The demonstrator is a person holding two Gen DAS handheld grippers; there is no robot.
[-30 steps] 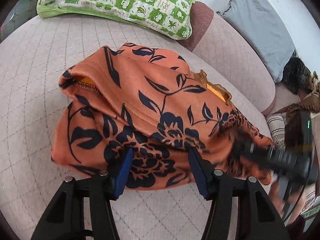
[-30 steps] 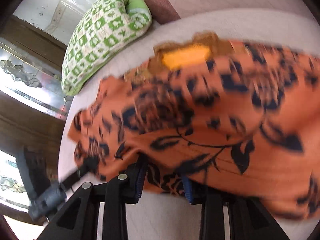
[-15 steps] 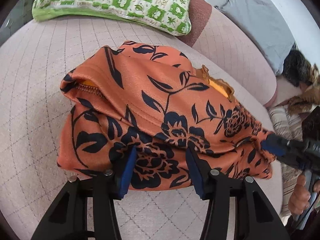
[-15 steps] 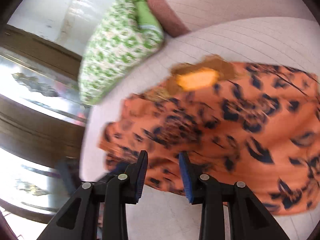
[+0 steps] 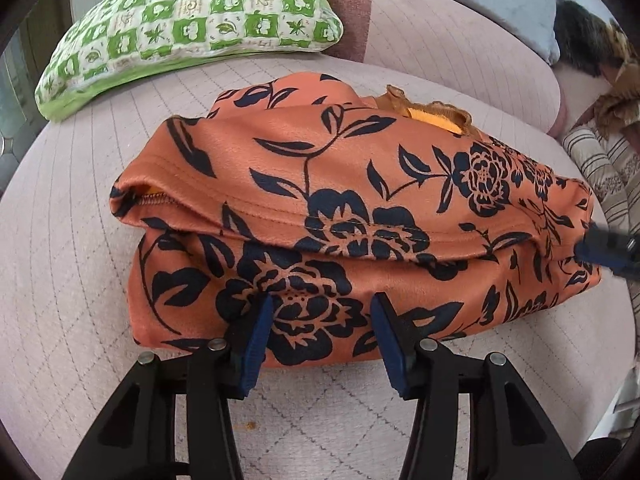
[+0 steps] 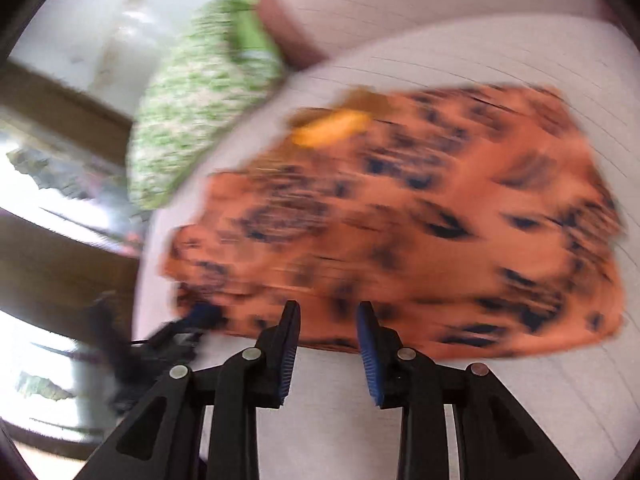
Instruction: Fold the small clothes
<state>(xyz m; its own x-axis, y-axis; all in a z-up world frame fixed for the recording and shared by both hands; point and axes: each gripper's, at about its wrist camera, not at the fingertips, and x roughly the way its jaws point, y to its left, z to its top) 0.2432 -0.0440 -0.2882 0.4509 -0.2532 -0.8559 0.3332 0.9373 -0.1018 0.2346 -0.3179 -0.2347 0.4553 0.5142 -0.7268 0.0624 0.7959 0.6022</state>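
A folded orange garment (image 5: 320, 184) with dark blue flowers lies on the pale pink quilted seat (image 5: 60, 240); its yellow lining shows at the far collar. My left gripper (image 5: 320, 308) stands over the near edge, jaws apart, and the cloth lies flat and unpinched between the blue pads. The right view is blurred by motion. There my right gripper (image 6: 328, 312) is drawn back to the garment's (image 6: 400, 220) near edge, jaws closing a little with nothing gripped. The right gripper's blue tip (image 5: 600, 248) touches the garment's right end. The left gripper (image 6: 188, 320) shows dimly at that view's lower left.
A green-and-white checked pillow (image 5: 192, 20) lies behind the garment against the dark pink backrest (image 5: 348, 8). A grey cushion (image 5: 500, 0) sits at the back right. Striped and brown cloths (image 5: 600, 160) are heaped at the right. A window and wooden frames (image 6: 60, 240) stand to the left.
My right gripper has backed away from the garment and risen; its fingers no longer reach over the hem. The left view has rolled and shifted, and its jaws have narrowed slightly.
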